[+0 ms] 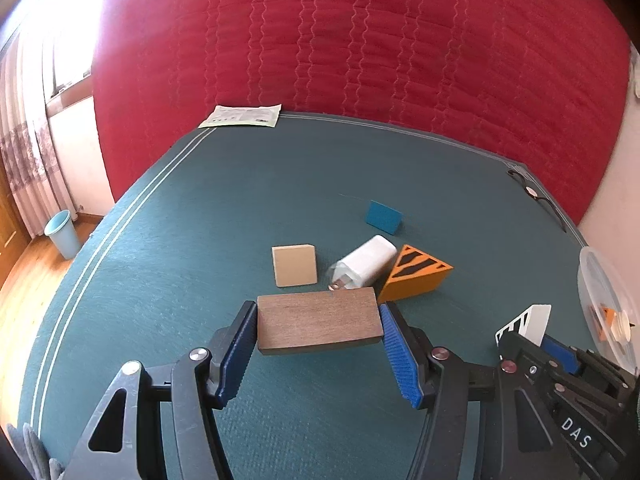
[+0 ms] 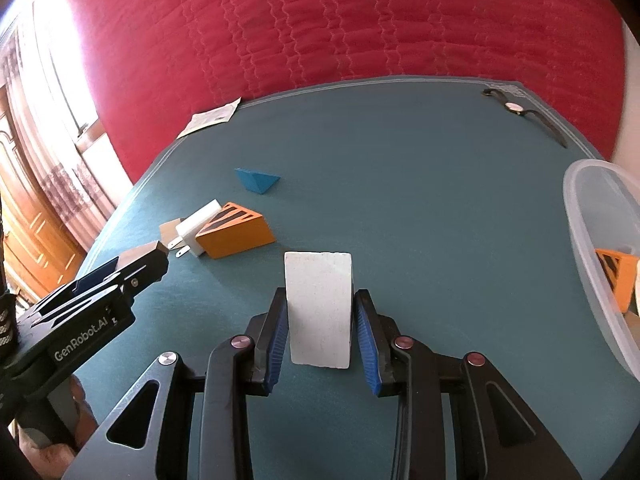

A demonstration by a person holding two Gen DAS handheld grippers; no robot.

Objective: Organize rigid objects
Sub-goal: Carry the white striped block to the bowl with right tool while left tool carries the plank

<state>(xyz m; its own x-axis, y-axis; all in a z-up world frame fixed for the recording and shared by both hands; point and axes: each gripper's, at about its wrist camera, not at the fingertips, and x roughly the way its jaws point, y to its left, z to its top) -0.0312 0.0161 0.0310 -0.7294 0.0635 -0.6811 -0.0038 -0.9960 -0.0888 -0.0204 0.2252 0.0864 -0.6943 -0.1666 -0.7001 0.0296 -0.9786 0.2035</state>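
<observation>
A red quilted cover [image 1: 360, 40] rises behind the far edge of the table [image 1: 160, 280], which carries a teal cloth with pale lines along its edges. The middle and the near part of the tabletop are bare, so there is wide room there; the loose pieces lie in one group toward the left side as the right wrist view shows it.

A clear plastic tub [image 2: 592, 248] stands at the right edge, with one orange striped piece [image 2: 618, 280] inside. On the cloth I count one orange wedge [image 2: 236, 232] with black stripes, one white charger [image 2: 196, 232] touching it, one pale square tile [image 1: 295, 266] just beside the charger, and one blue wedge [image 2: 258, 179] apart, nearer the far edge. A paper sheet [image 1: 242, 116] lies at the far left corner and a wristwatch [image 2: 520, 114] at the far right corner. A light blue bin [image 1: 64, 234] stands on the floor.

The left gripper [image 1: 318, 322] points downward and its jaws pinch a brown wooden block [image 1: 318, 320] by its short ends, above the cloth. The right gripper [image 2: 320, 316] also points downward; its jaws pinch a white block [image 2: 320, 308], upright between the blue pads [image 2: 366, 332], near the tub.
</observation>
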